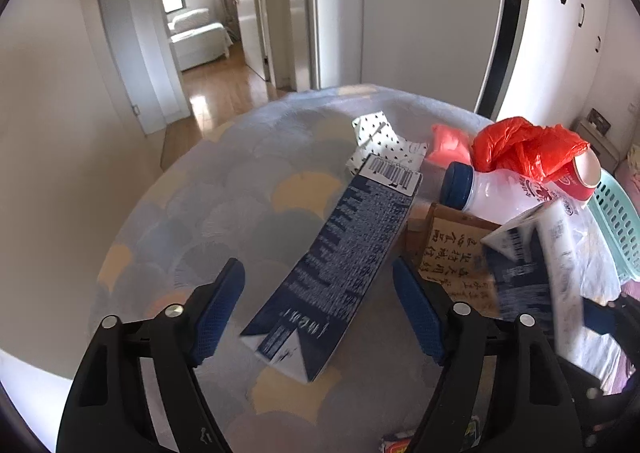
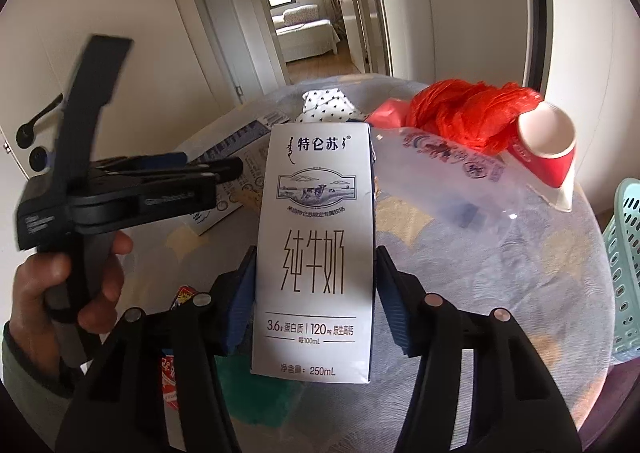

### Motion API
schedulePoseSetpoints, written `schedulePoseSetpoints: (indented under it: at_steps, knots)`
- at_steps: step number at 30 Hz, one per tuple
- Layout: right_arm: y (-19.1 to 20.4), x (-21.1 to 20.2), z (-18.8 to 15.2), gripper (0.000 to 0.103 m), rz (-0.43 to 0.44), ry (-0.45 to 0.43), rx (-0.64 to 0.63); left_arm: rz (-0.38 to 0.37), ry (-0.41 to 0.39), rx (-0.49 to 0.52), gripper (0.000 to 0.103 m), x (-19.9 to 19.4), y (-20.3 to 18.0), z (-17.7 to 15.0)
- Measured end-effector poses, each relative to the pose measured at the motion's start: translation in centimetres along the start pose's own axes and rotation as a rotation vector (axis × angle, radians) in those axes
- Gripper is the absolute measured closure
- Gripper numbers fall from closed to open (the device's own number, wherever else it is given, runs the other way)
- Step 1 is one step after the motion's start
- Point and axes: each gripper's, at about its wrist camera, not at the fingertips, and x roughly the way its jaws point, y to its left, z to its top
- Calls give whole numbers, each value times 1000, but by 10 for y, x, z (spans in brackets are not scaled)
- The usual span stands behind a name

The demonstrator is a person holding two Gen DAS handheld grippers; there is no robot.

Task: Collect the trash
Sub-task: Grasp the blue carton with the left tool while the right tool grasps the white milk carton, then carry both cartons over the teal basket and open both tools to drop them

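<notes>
My right gripper (image 2: 316,293) is shut on a white 250 mL milk carton (image 2: 316,245) and holds it upright above the round table; the same carton shows blurred at the right of the left wrist view (image 1: 524,265). My left gripper (image 1: 320,305) is open, its blue pads either side of a dark blue milk carton (image 1: 344,269) that lies flat on the tablecloth. It is also in the right wrist view (image 2: 224,173), held by a hand.
On the table lie a white bottle with a blue cap (image 1: 500,193), a red plastic bag (image 1: 528,145), a red paper cup (image 2: 548,149), a dotted paper (image 1: 380,141) and a brown printed box (image 1: 452,253). A teal basket (image 2: 624,253) stands at the right edge.
</notes>
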Motion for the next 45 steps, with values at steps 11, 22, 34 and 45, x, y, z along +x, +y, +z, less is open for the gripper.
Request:
schedulePoseSetpoints:
  at_steps: [11, 22, 34, 45]
  knots:
    - [-29, -46, 0, 50, -4, -90, 43, -31, -39, -27, 70, -18, -11, -4]
    - [-77, -123, 1, 51, -83, -244, 116, -123, -231, 52, 70, -95, -89, 14]
    - [-177, -180, -5, 51, -306, -332, 240, -350, -306, 149, 70, -104, -229, 26]
    - [-313, -182, -36, 50, -484, -251, 491, -555, -188, 172, 70, -55, -346, 41]
